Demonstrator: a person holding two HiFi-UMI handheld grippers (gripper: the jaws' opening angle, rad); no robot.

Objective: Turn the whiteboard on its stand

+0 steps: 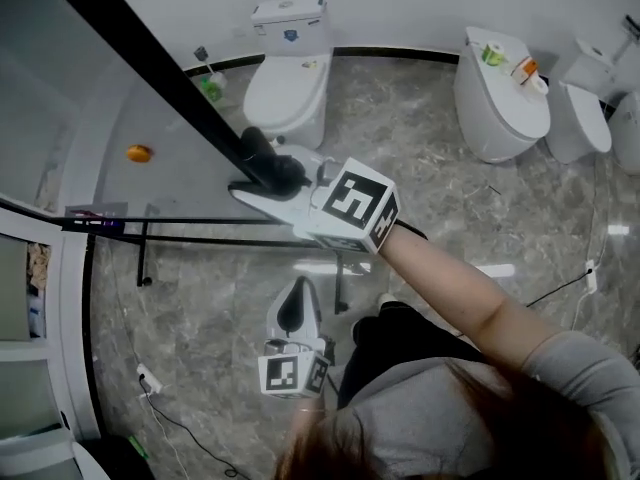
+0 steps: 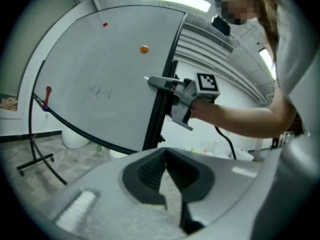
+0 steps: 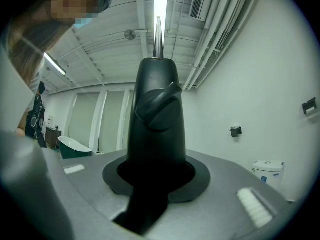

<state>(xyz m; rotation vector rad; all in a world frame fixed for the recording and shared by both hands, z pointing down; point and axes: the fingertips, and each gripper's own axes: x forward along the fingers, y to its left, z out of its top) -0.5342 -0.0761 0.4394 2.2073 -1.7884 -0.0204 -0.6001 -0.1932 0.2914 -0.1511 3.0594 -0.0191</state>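
Note:
The whiteboard (image 1: 105, 133) leans tilted on its stand (image 1: 146, 253), its black frame edge (image 1: 150, 53) running diagonally across the head view. My right gripper (image 1: 270, 173) is shut on the frame's thick black corner piece (image 3: 156, 119), which fills the gap between its jaws (image 3: 156, 170). In the left gripper view the board (image 2: 100, 79) stands at left, with the right gripper (image 2: 165, 82) clamped on its side edge (image 2: 159, 114). My left gripper (image 1: 291, 308) hangs lower, near the person's body, apart from the board. Its pads (image 2: 150, 176) meet at the tips with nothing between them.
An orange magnet (image 1: 139, 153) and a red one (image 2: 105, 24) stick to the board; a red pen (image 2: 48, 95) sits on its tray. Toilets (image 1: 288, 88) (image 1: 500, 93) stand along the far wall. A power strip and cable (image 1: 150, 380) lie on the marble floor.

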